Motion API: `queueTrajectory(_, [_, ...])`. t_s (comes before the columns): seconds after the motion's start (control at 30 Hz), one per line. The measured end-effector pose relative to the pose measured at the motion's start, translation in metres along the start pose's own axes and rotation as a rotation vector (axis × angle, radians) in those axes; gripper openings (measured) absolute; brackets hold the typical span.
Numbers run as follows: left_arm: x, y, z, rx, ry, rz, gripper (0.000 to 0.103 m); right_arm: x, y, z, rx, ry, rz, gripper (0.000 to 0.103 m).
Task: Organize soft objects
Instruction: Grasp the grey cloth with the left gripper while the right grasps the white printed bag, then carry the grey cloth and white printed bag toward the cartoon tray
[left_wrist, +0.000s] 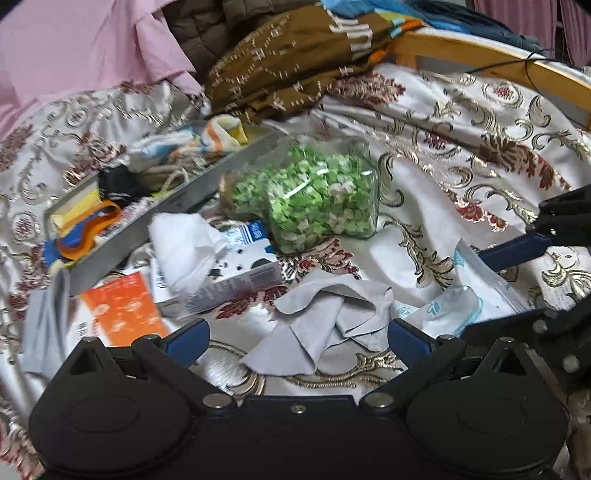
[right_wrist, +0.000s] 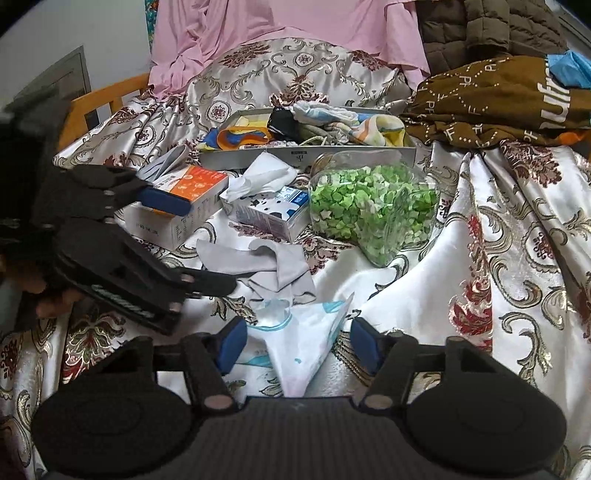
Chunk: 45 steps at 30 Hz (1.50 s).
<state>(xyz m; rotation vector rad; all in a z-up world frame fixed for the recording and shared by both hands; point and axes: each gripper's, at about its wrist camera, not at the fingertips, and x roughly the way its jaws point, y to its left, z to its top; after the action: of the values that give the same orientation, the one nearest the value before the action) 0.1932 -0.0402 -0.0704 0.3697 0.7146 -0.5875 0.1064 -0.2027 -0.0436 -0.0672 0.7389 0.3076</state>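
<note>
A crumpled grey cloth (left_wrist: 328, 321) lies on the patterned bedspread, between and just beyond my left gripper's (left_wrist: 299, 338) open blue fingers; it also shows in the right wrist view (right_wrist: 273, 264). My right gripper (right_wrist: 297, 345) is open, its fingers on either side of a white plastic bag with blue print (right_wrist: 303, 343), not closed on it. The bag also shows in the left wrist view (left_wrist: 454, 306). A grey tray (right_wrist: 306, 157) holds several soft items: a colourful cloth (right_wrist: 373, 129), a black item (right_wrist: 282, 123), an orange-blue strap (right_wrist: 240, 136). White tissue (left_wrist: 184, 247) lies crumpled by the tray.
A clear bag of green paper stars (left_wrist: 317, 192) lies mid-bed. An orange-white box (right_wrist: 181, 199) and a blue-white carton (right_wrist: 269, 210) lie to its left. Brown clothing (right_wrist: 498, 103), pink fabric (right_wrist: 288, 26) and a wooden bed frame (left_wrist: 480, 55) are behind.
</note>
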Motion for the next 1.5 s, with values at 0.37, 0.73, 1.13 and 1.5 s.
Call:
queueTrajectory(0.37, [0.032,0.006,0.019,-0.039,0.073,-0.051,0.083,0.005,-0.001,-0.001,0.006,0.009,-0.001,0.055])
queueTrajectory(0.73, [0.042,0.004,0.014,-0.084,0.109,-0.089,0.054,0.006,-0.002,-0.001,0.011,0.015,-0.013,0.050])
queueTrajectory(1.13, [0.035,-0.001,0.017,-0.105,0.134,-0.101,0.013,0.006,-0.004,-0.001,0.024,0.012,-0.024,0.047])
queueTrajectory(1.5, [0.002,-0.006,0.004,-0.169,0.111,-0.050,0.011,0.003,-0.005,-0.001,0.045,0.005,-0.024,0.037])
